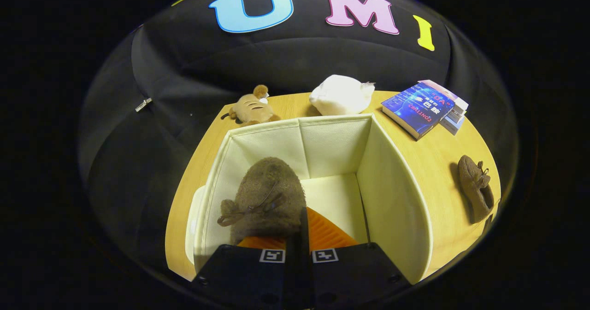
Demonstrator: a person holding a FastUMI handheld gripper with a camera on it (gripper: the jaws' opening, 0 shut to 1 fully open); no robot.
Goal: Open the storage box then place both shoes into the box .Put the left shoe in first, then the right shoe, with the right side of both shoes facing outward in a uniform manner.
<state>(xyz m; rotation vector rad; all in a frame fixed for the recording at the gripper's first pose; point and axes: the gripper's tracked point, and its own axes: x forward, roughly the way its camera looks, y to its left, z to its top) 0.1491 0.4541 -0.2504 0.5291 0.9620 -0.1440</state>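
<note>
An open cream fabric storage box stands on the wooden table, right under me. A brown fuzzy shoe with a lace bow hangs inside the box by its left wall, toe pointing away. My gripper is shut on the shoe's rear edge, its fingers nearly touching. The bare box floor shows ahead and to the right of the fingers. The second brown shoe lies on the table to the right of the box, close to the table's edge.
Beyond the box sit a striped plush toy, a white crumpled bundle and a stack of books. A pale flat piece, perhaps the lid, lies against the box's left side. The table drops off to the left and right.
</note>
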